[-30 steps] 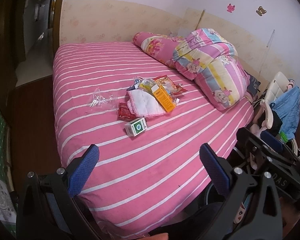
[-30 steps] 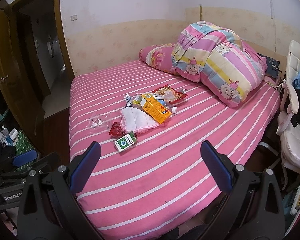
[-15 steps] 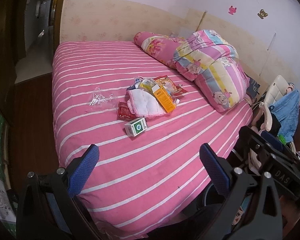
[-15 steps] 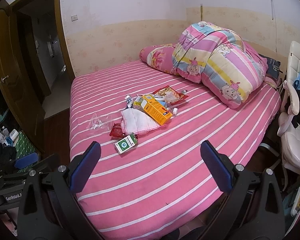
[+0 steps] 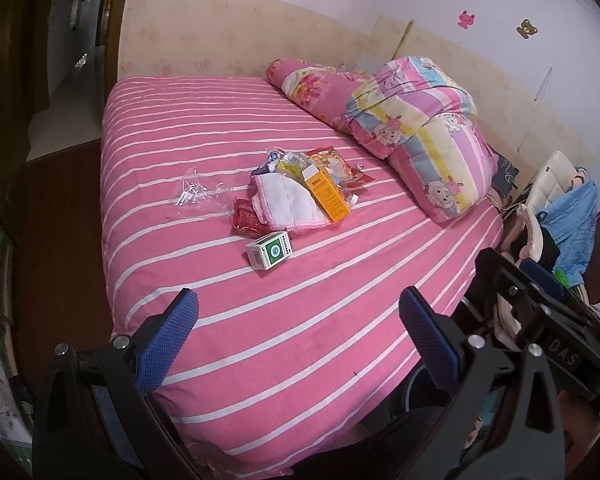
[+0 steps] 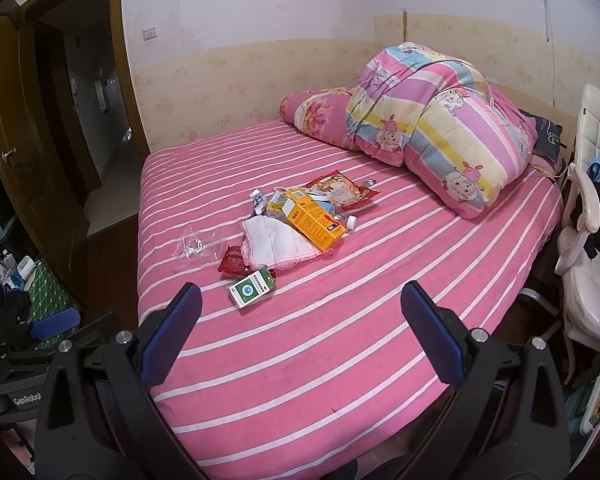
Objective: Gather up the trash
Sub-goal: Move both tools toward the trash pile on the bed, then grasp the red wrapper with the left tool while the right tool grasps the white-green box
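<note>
A heap of trash lies mid-bed on the pink striped sheet [image 5: 300, 340]: a small green-and-white box [image 5: 269, 250] [image 6: 252, 291], an orange carton [image 5: 325, 193] [image 6: 314, 223], a white cloth with pink trim [image 5: 288, 202] [image 6: 278, 245], a red wrapper [image 5: 245, 219] [image 6: 234, 261], a snack bag [image 5: 340, 164] [image 6: 340, 189] and clear plastic [image 5: 198, 192] [image 6: 196, 245]. My left gripper [image 5: 298, 322] is open and empty above the bed's near end. My right gripper [image 6: 300, 318] is open and empty, just short of the box.
A folded cartoon quilt [image 6: 440, 132] and a pink pillow [image 6: 316, 114] sit at the bed's head. A white chair with clothes [image 6: 588, 240] stands on the right. A wooden door [image 6: 28, 168] and clutter [image 6: 16, 292] are on the left.
Both grippers have moved slightly forward toward the trash pile; the items look a little nearer. Jaws stay open.
</note>
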`<state>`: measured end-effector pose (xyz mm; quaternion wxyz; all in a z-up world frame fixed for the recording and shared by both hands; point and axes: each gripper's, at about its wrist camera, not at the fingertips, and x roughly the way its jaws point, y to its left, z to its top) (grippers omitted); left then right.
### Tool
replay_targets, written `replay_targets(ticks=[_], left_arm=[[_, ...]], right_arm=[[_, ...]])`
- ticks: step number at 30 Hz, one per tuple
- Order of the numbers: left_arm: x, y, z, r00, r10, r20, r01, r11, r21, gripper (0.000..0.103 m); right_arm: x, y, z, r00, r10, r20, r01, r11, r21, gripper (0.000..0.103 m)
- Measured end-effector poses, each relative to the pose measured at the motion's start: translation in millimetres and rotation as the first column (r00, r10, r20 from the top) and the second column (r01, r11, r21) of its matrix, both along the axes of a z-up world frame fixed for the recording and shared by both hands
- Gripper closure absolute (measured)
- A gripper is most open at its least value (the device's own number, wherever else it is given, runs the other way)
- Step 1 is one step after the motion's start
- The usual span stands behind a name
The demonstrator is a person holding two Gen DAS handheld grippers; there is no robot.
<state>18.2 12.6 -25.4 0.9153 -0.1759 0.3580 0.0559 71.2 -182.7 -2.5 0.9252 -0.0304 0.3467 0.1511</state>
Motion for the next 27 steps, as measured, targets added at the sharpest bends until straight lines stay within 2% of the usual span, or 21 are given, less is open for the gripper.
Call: replay_targets(ticks=[5,11,22,27], left_arm=[[2,2,-4,1.0,0.0,-0.001,0.0,1.0,-0.003,0.006],[9,18,-24,1.0,0.014,-0.027,-0.014,1.0,-0.022,0.006],[51,83,-85,0.993,0.039,-0.108,-0.053,0.991,-0.124,0.006],[86,115,-111,0.992,0.042,-0.122,-0.063,0.982,-0.175,0.006]], right_arm=[[1,0,-2,1.0,-0.002,-0.001,0.002,1.0,-0.003,0.004],[14,4,-21,0.999,0.026,-0.037,-0.025,0.999,0.045,0.004],[69,49,-100,0.975,0.073,-0.21,-0.049,0.992,0.116,0.004],[108,68,-145,0.942,0.064,-0.329,0.012,0.975,0.223,0.004]])
